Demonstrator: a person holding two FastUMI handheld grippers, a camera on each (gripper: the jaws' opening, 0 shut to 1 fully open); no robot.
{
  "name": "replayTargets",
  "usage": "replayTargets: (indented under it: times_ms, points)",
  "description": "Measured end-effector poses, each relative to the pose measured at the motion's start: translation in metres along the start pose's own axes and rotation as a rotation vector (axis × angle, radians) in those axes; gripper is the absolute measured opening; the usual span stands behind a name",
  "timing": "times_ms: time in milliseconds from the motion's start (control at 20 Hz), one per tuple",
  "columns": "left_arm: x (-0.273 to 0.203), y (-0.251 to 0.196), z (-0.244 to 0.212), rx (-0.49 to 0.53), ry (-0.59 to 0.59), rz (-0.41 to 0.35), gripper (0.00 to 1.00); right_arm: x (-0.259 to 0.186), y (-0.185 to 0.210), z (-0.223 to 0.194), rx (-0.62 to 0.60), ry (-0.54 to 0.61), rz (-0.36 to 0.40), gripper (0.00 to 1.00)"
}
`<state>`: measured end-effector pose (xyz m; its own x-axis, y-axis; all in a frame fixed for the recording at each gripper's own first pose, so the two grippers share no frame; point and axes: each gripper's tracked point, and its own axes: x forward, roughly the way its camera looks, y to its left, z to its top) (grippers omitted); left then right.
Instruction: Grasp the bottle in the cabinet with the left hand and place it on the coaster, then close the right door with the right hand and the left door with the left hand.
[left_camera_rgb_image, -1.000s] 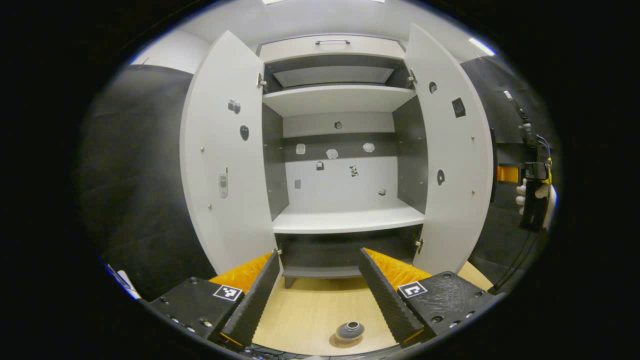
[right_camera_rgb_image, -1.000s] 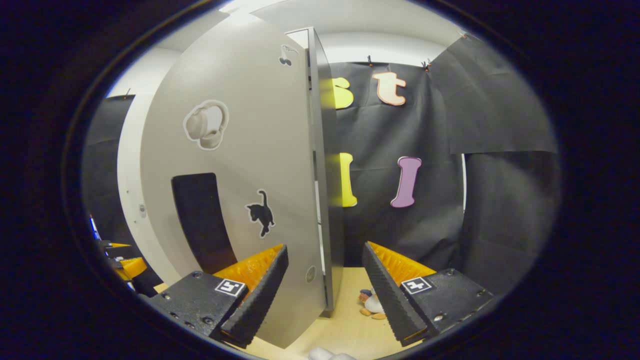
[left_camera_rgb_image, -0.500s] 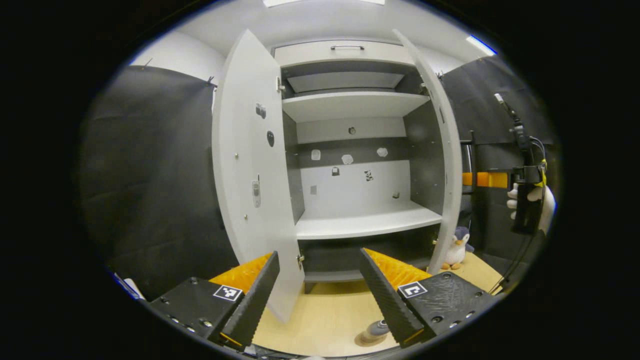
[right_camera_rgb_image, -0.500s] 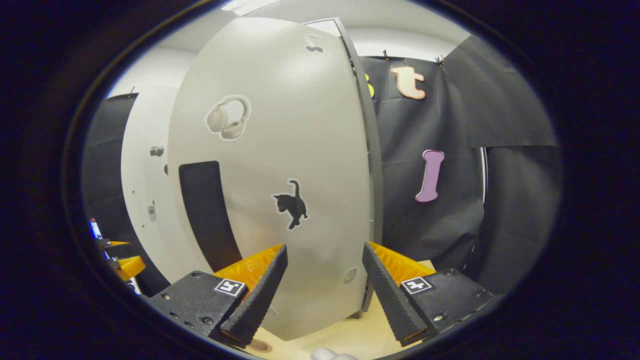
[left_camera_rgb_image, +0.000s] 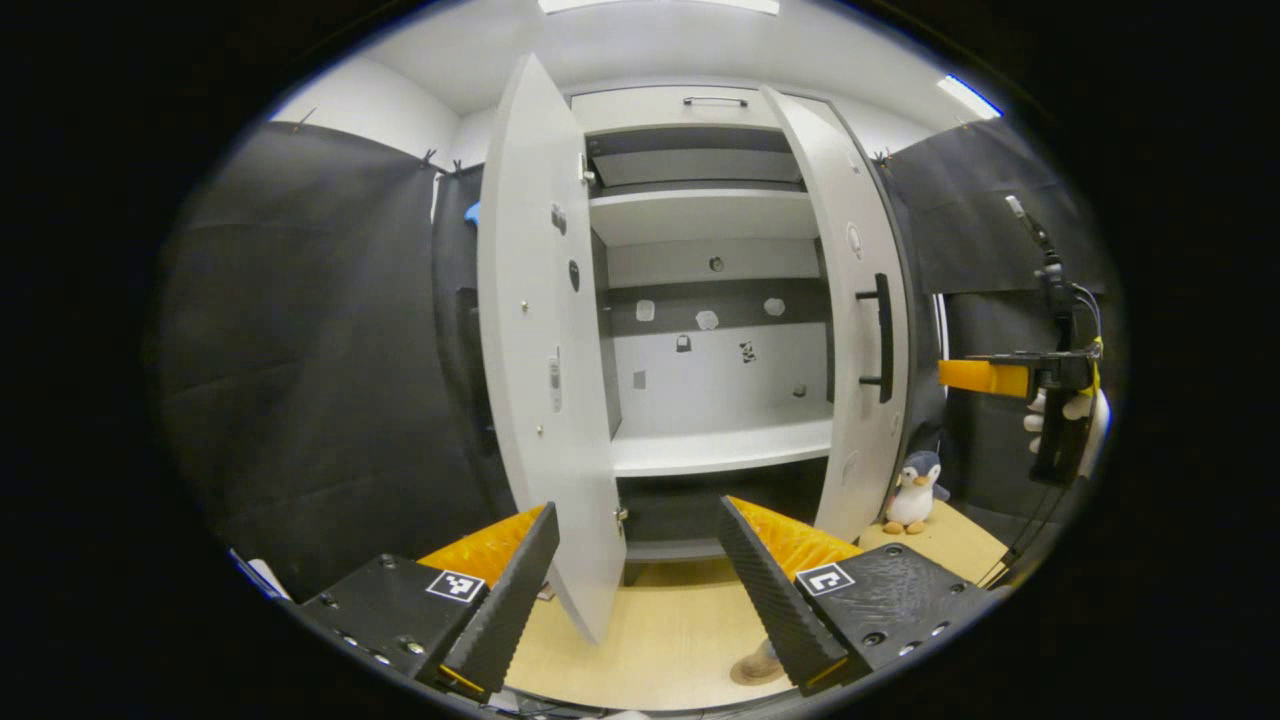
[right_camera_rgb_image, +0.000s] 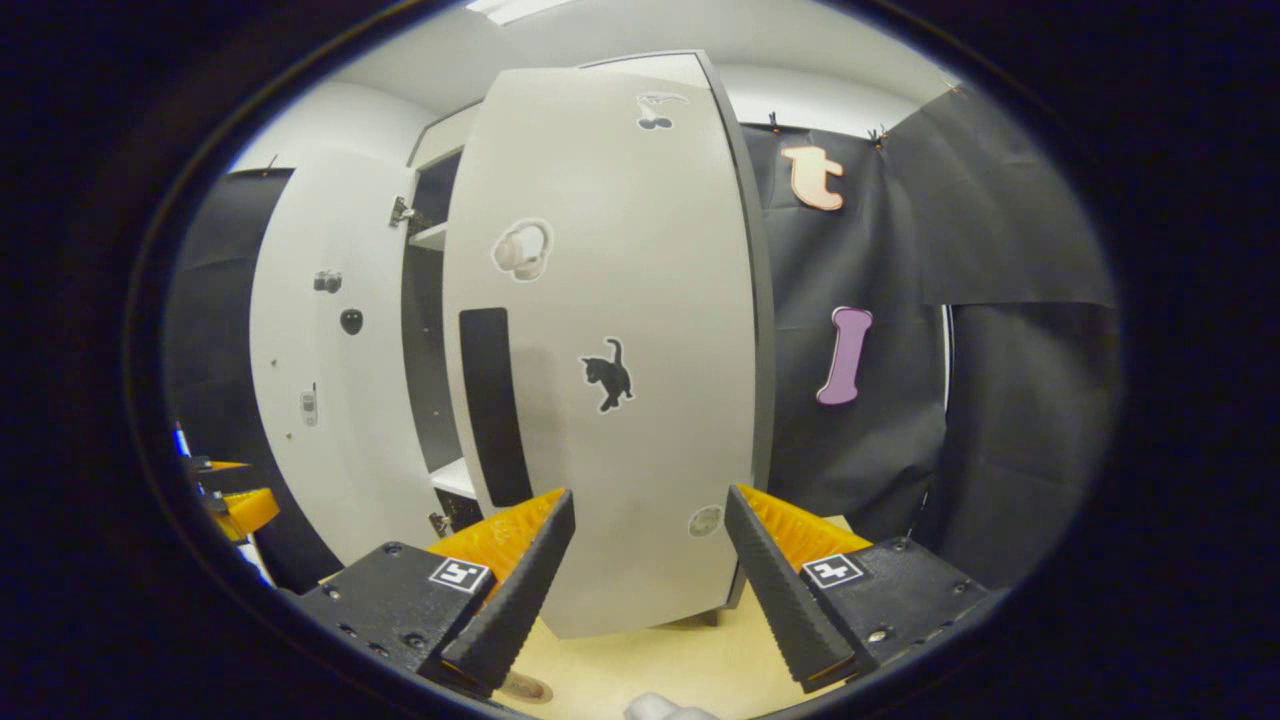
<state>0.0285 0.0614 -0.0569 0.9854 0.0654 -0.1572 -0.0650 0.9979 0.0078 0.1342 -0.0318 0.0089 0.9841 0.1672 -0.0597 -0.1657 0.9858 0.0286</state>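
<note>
Right door swung partway shut, left door still wide open, bottle down on the coaster.

Since a second ago the right door (right_camera_rgb_image: 610, 350) has turned from edge-on to broad-face ahead of the right tool (right_camera_rgb_image: 648, 570), which hangs wide open and empty just short of the smooth white panel with its cat sticker (right_camera_rgb_image: 608, 374) and flat black handle (right_camera_rgb_image: 492, 405). In the left gripper view that door (left_camera_rgb_image: 850, 320) now covers part of the cabinet (left_camera_rgb_image: 715, 350), whose matte white shelf (left_camera_rgb_image: 720, 447) is bare. The left tool (left_camera_rgb_image: 637, 575), ribbed black pads spread and holding nothing, faces the left door (left_camera_rgb_image: 545, 340). The bottle (left_camera_rgb_image: 768, 655) sits low beside its right finger on the round coaster (left_camera_rgb_image: 748, 672), on the pale wood worktop (left_camera_rgb_image: 650, 640). A plush penguin (left_camera_rgb_image: 912, 492) stands to the tool's right. The right tool (left_camera_rgb_image: 985, 377) shows farther off.
</note>
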Motion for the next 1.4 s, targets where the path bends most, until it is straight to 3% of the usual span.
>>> replayTargets:
  times_ms: [200, 350, 500, 750, 800, 1000, 1400]
  points:
    - [-0.004, 0.042, 0.001, 0.008, -0.004, 0.039, 0.97, -0.029, 0.01, -0.015, -0.006, -0.015, -0.03, 0.99]
    - [-0.007, 0.086, 0.007, 0.018, -0.007, 0.099, 0.97, -0.045, 0.011, -0.029, 0.0, -0.016, -0.078, 0.96]
    - [-0.006, 0.141, 0.012, 0.031, -0.005, 0.171, 0.97, -0.057, 0.012, -0.045, 0.012, -0.005, -0.122, 0.99]
    - [0.027, 0.208, 0.023, 0.047, -0.031, 0.235, 0.97, -0.081, 0.02, -0.065, 0.049, 0.033, -0.144, 0.96]
    - [0.036, 0.215, 0.024, 0.046, -0.028, 0.238, 0.98, -0.087, 0.021, -0.068, 0.045, 0.038, -0.151, 0.99]
    - [0.071, 0.226, 0.026, 0.043, -0.042, 0.233, 0.97, -0.106, 0.029, -0.078, 0.021, 0.065, -0.164, 0.96]
    - [0.109, 0.198, 0.054, -0.002, -0.091, 0.142, 0.97, -0.124, 0.043, -0.086, 0.007, 0.088, -0.171, 0.99]
